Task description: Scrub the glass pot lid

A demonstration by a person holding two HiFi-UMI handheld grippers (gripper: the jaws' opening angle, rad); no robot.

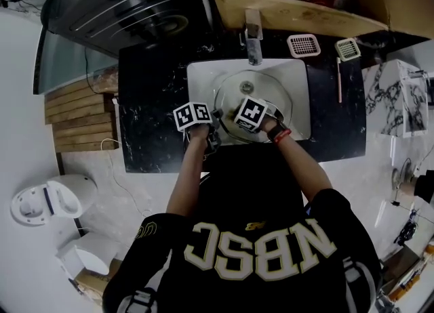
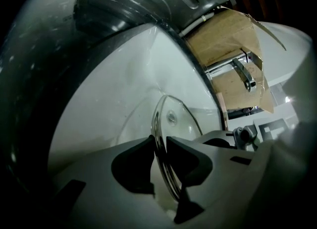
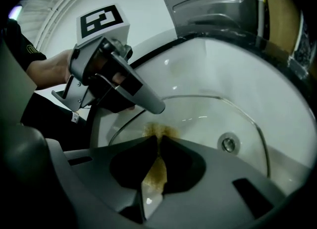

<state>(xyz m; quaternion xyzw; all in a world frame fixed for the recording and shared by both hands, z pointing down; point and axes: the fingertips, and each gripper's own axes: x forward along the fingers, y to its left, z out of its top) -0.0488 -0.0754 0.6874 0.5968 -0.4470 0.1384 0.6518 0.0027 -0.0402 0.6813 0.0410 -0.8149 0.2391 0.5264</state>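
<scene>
While left gripper (image 2: 159, 146) clamps the lid (image 2: 174, 105) rim steady in the sink (image 2: 124, 74), right gripper (image 3: 158, 143) pinches a scourer (image 3: 153, 176)

The person wears a black short-sleeved shirt (image 1: 224, 196) with big cream block lettering (image 1: 261, 247), gold-edged, across the back. Beside the lettering, the left sleeve (image 1: 157, 240) carries a small gold emblem (image 1: 142, 229). Just past the lettering, grey straps (image 1: 139, 299) cross the shirt on both sides. Well away from the lettering, a thin red band (image 1: 283, 133) circles the right wrist.
</scene>
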